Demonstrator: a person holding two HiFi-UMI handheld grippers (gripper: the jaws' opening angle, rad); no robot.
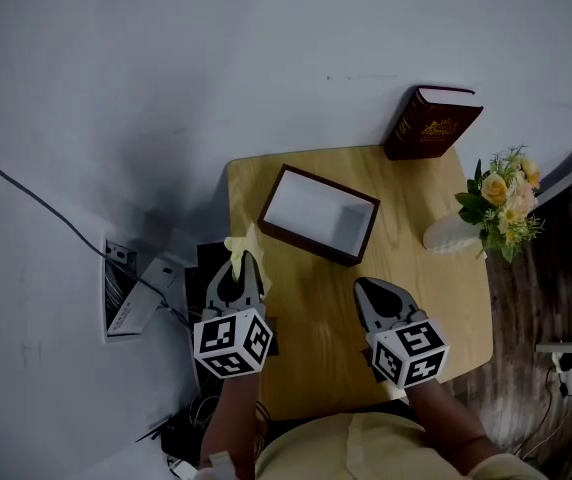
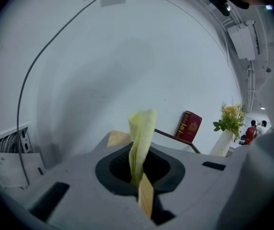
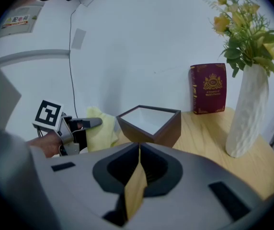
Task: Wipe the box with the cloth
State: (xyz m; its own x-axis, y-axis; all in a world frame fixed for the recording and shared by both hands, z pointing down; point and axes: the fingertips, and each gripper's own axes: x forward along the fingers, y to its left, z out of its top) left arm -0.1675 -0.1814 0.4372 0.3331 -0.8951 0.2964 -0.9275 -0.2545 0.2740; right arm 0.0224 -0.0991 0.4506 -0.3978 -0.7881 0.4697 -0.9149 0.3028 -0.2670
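Head view: a wooden table (image 1: 436, 303) fills the centre of the frame against a pale wall. The box (image 1: 318, 213), dark brown outside and pale inside, lies open-side-up on the upper left part of the tabletop, set at an angle to the table's edges. A dark red book (image 1: 431, 121) stands at the table's upper right corner. A white vase (image 1: 449, 234) with yellow flowers (image 1: 501, 203) stands at the right edge.

The left gripper (image 1: 247, 260) sits at the table's left edge, lower left of the box. Its jaws are clamped on the cloth (image 1: 245, 242), a pale yellow cloth that sticks out past the jaw tips toward the box's left corner. The cloth is just beside the box, and this view shows a narrow gap between them.

The right gripper (image 1: 367, 288) is over the tabletop at lower centre, below the box and apart from it.

Left gripper view: the cloth (image 2: 142, 131) rises upright from between the closed jaws, with the box rim (image 2: 174, 138) and the book (image 2: 188, 127) behind it at centre right.

Right gripper view: the jaws of the right gripper (image 3: 138, 152) are pressed together with nothing between them. The box (image 3: 151, 123) is at centre and the vase (image 3: 246, 111) at right. The left gripper (image 3: 91, 123) holds the cloth (image 3: 104, 131) at the left of the frame.
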